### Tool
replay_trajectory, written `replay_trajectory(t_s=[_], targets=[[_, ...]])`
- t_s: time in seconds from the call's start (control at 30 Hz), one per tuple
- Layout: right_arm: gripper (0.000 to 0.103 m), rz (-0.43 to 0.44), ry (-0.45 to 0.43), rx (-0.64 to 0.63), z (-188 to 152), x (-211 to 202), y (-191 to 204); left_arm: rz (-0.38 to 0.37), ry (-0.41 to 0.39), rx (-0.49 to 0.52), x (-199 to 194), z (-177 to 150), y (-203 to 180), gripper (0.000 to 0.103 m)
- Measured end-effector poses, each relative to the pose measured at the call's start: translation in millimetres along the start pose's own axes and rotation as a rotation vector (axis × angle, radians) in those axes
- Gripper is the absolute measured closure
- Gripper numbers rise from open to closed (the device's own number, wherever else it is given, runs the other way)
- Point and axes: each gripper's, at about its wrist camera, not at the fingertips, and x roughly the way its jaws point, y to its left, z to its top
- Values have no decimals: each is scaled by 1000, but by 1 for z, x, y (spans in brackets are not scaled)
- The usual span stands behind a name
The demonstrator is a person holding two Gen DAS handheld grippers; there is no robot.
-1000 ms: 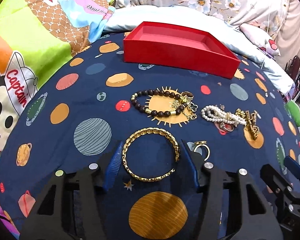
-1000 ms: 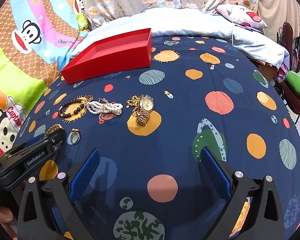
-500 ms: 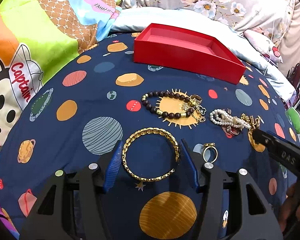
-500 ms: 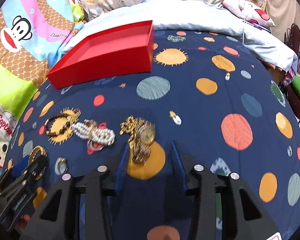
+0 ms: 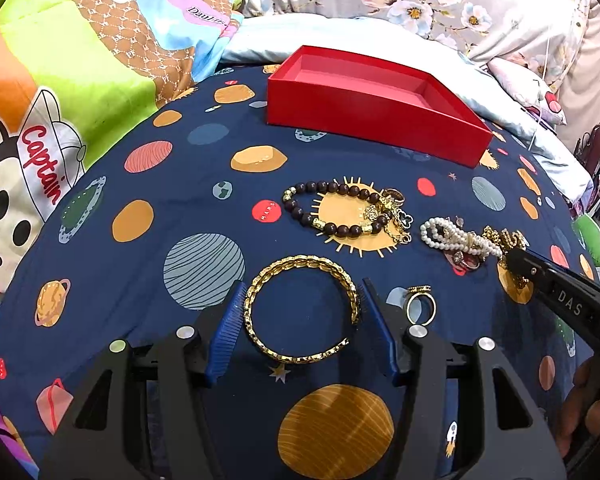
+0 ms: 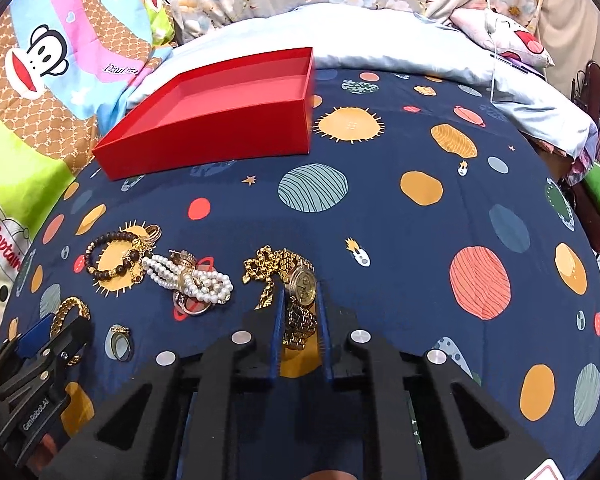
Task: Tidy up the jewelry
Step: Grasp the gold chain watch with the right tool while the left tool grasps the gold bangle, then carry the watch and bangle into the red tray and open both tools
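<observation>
Right gripper (image 6: 299,320) fingers nearly closed around gold watch (image 6: 302,292); squeeze the band, avoid snagging gold chain (image 6: 260,268). Left gripper (image 5: 302,320) fingers half-open, straddling gold bangle (image 5: 300,308), gripping nothing.

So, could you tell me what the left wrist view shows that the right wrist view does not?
Only the left wrist view shows the whole gold bangle lying between the left gripper fingers. Only the right wrist view shows the gold watch face and band between the right gripper fingers, which stand narrowly around it. Both show the red box, bead bracelet, pearl bracelet and gold ring on the planet-print sheet.
</observation>
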Motion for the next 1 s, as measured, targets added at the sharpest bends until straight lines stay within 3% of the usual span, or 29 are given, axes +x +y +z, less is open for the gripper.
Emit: replay_trajectory(t_s=[0.33, 0.53, 0.77, 1.0], targets=[[90, 22, -22, 29, -3, -23, -14, -10, -3, -3, -4, 2, -1, 48], [90, 54, -64, 22, 18, -46, -17, -44, -48, 16, -26, 25, -5, 48], [90, 85, -149, -43, 91, -47, -7, -73, -154, 108, -40, 98, -22, 48], [90, 96, -167, -82, 185, 9, 12, -94, -211, 182, 5, 198, -50, 48]])
